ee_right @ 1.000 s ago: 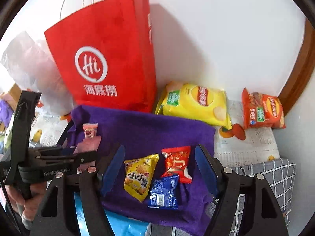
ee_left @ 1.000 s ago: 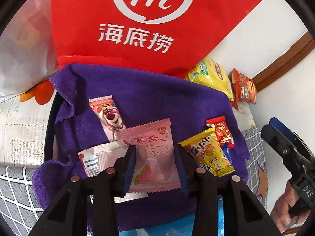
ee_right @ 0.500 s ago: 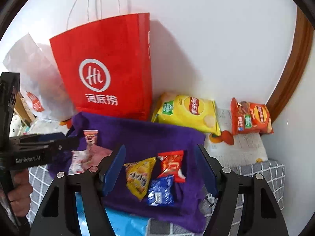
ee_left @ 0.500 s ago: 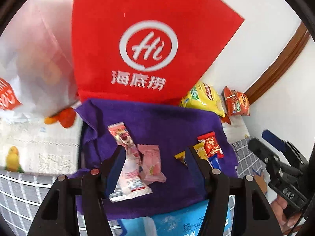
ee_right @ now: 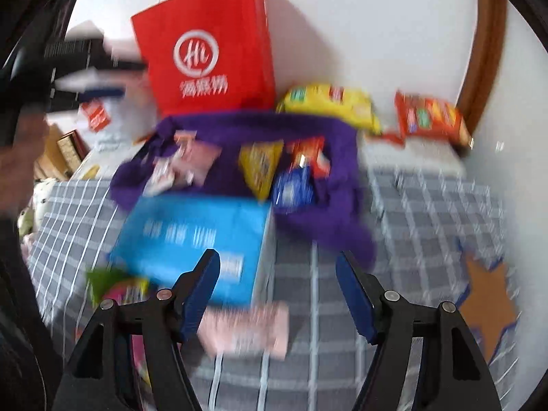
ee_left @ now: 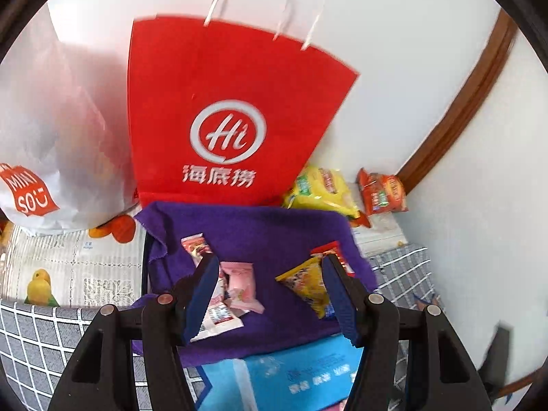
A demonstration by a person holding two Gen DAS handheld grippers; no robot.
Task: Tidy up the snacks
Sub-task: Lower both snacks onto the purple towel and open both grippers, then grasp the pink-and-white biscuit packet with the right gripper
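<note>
Both grippers, left (ee_left: pixel 270 287) and right (ee_right: pixel 277 286), spread wide, holding nothing. Small snack packets (ee_left: pixel 239 286) lie on purple cloth (ee_left: pixel 260 229) before red "Hi" bag (ee_left: pixel 226 126); white bag (ee_left: pixel 30 191) reads "MINISO".

Snack packets (ee_left: pixel 239 284) lie on a cloth (ee_left: pixel 260 229) before a paper bag (ee_left: pixel 226 113).

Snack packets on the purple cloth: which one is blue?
The small blue packet at the purple cloth's near edge, just below the red packet and right of the yellow triangular packet.
</note>
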